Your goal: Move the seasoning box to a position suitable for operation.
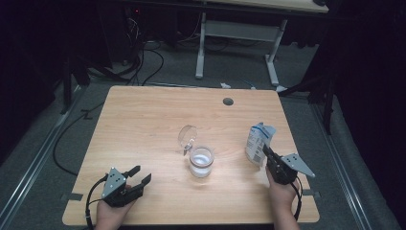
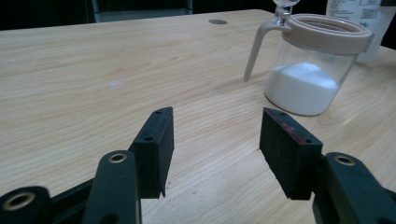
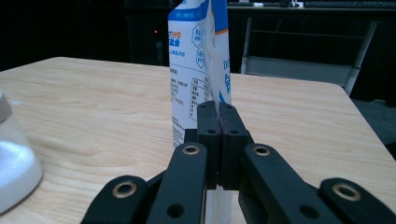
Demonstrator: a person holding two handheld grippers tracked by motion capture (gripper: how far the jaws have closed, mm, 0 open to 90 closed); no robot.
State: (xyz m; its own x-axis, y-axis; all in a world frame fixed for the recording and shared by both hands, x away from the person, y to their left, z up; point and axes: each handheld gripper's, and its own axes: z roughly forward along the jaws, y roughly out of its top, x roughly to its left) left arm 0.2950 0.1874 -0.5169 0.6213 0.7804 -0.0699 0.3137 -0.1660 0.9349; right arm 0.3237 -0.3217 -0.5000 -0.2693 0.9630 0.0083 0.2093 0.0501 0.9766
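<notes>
A glass jar with white powder stands mid-table, its clear hinged lid flipped up behind it. In the left gripper view the jar sits ahead to the right, with a beige rim. My left gripper rests open near the front left corner, with nothing between its jaws. A blue and white bag stands upright at the right. My right gripper is shut on the bag's near edge. In the right gripper view the pads pinch the bag low down.
The wooden table has a round cable hole near its far edge. Beyond it stand a white desk frame and loose cables on the floor. The jar's side shows at the left of the right gripper view.
</notes>
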